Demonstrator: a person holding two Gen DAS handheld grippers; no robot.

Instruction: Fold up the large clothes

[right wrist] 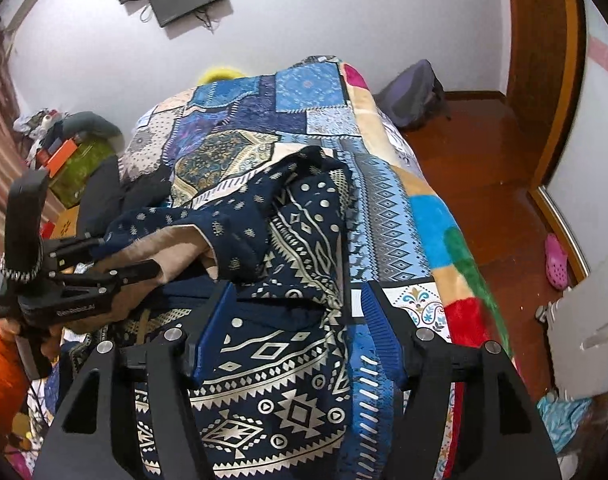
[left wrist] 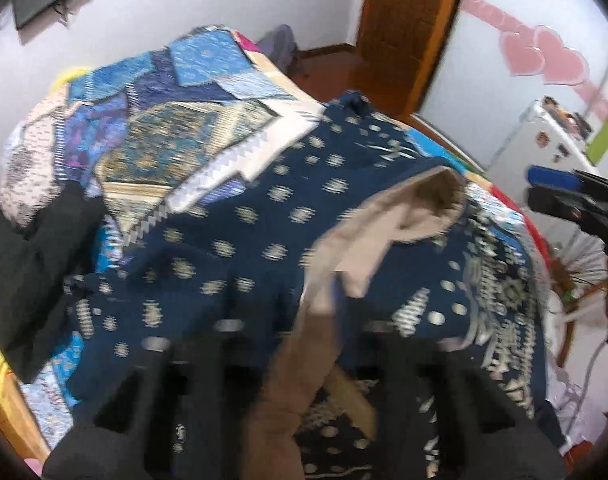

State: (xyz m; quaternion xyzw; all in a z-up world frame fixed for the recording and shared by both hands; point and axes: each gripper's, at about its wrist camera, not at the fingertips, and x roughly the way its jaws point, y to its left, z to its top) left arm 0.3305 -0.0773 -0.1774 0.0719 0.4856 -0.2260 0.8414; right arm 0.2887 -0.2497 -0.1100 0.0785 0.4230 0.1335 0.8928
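Note:
A navy garment (right wrist: 287, 360) with a white geometric print and beige lining (left wrist: 384, 220) lies crumpled on the patchwork bedspread (right wrist: 304, 92). My left gripper (left wrist: 336, 300) is shut on a fold of the beige-lined edge, and the left wrist view is blurred. In the right wrist view, the left gripper (right wrist: 157, 270) reaches in from the left and pinches that same beige fabric. My right gripper (right wrist: 295, 328) stands open over the printed border, its blue pads (right wrist: 207, 332) wide apart and not pressing the cloth. The right gripper (left wrist: 544, 190) also shows at the right edge of the left wrist view.
The bed's right edge drops to a wooden floor (right wrist: 484, 168) holding a pink shoe (right wrist: 556, 260) and a grey backpack (right wrist: 416, 92). A black garment (left wrist: 31, 260) lies at the bed's left. A white cabinet (left wrist: 544, 144) and a wooden door (left wrist: 408, 20) stand beyond.

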